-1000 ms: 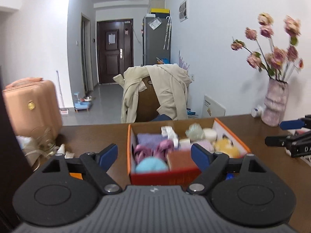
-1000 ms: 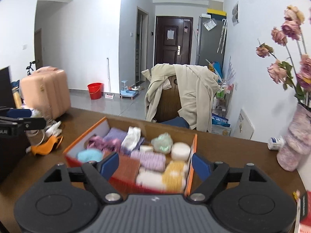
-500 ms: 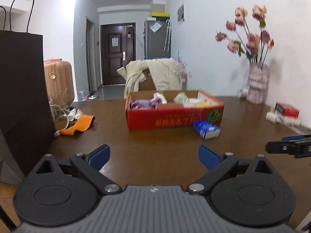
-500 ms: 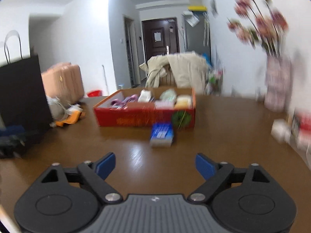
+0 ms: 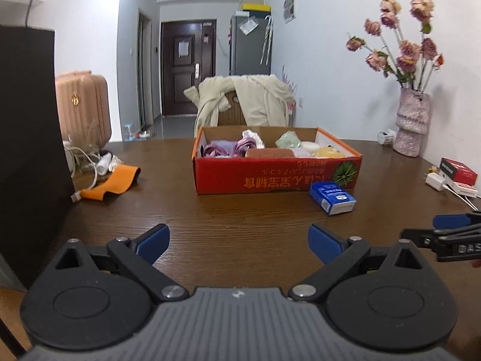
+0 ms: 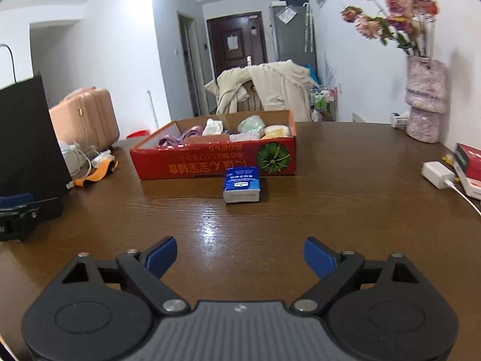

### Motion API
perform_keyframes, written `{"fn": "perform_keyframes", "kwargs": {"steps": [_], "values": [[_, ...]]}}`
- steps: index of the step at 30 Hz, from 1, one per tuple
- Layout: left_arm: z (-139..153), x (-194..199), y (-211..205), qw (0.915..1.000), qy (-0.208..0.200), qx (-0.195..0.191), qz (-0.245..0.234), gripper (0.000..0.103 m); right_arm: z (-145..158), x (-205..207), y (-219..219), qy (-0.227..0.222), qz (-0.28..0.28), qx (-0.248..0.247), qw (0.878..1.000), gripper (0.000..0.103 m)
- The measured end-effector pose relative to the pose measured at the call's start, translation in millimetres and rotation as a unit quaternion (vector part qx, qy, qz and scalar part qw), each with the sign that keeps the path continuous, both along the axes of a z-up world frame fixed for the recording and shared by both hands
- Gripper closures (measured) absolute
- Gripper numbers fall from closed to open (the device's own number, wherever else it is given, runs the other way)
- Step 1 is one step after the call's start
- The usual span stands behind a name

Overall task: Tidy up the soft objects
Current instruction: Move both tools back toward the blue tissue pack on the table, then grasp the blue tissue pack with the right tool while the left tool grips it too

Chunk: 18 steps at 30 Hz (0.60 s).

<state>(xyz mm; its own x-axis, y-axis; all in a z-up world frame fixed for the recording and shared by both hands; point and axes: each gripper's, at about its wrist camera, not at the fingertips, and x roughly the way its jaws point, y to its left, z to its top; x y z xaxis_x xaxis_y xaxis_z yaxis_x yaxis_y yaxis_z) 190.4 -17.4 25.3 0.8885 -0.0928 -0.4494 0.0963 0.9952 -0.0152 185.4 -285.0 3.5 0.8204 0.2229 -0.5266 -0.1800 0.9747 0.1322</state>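
Observation:
A red cardboard box (image 5: 276, 177) (image 6: 216, 162) stands mid-table, filled with several soft items: purple, white, green, brown and yellow bundles. A blue tissue pack (image 5: 332, 197) (image 6: 242, 184) lies on the table just in front of the box. My left gripper (image 5: 239, 242) is open and empty, low over the near table, well short of the box. My right gripper (image 6: 239, 254) is open and empty too, pointing at the tissue pack from a distance. Each gripper shows at the edge of the other's view.
A black paper bag (image 5: 27, 138) stands at the left, with cables and an orange cloth (image 5: 111, 183) beside it. A pink vase of flowers (image 5: 412, 126), a white charger (image 6: 437, 174) and a red-white box (image 6: 469, 165) sit at the right. A coat-draped chair (image 5: 243, 102) is behind the table.
Both grippers have pulled back from directly over the box to the near side of the table and dropped lower. The box and tissue pack now lie ahead. Both stay open.

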Motion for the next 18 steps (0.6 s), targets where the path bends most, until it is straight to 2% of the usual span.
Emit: {"fn": "perform_keyframes", "kwargs": {"steps": [7, 11, 13, 14, 16, 18], "values": [[-11, 64, -1, 0.9996, 0.024, -0.011, 0.006, 0.003, -16, 92, 25, 0.004, 0.003, -0.031, 1.000, 0.014], [-14, 97, -5, 0.9994, 0.031, -0.018, -0.001, 0.003, -28, 143, 44, 0.010, 0.006, -0.044, 0.999, 0.029], [-15, 112, -9, 0.9992, 0.033, -0.020, -0.008, 0.003, -34, 163, 50, 0.011, 0.003, -0.055, 0.998, 0.039], [-15, 118, -11, 0.9992, 0.032, -0.021, -0.014, 0.003, -38, 173, 53, 0.013, -0.002, -0.065, 0.998, 0.050], [-17, 127, -14, 0.9988, 0.031, -0.027, -0.025, 0.003, -41, 180, 55, 0.018, 0.003, -0.073, 0.997, 0.052], [-22, 135, -15, 0.9981, 0.039, -0.035, -0.032, 0.003, -39, 171, 59, -0.004, 0.044, -0.074, 0.996, 0.052]]}}
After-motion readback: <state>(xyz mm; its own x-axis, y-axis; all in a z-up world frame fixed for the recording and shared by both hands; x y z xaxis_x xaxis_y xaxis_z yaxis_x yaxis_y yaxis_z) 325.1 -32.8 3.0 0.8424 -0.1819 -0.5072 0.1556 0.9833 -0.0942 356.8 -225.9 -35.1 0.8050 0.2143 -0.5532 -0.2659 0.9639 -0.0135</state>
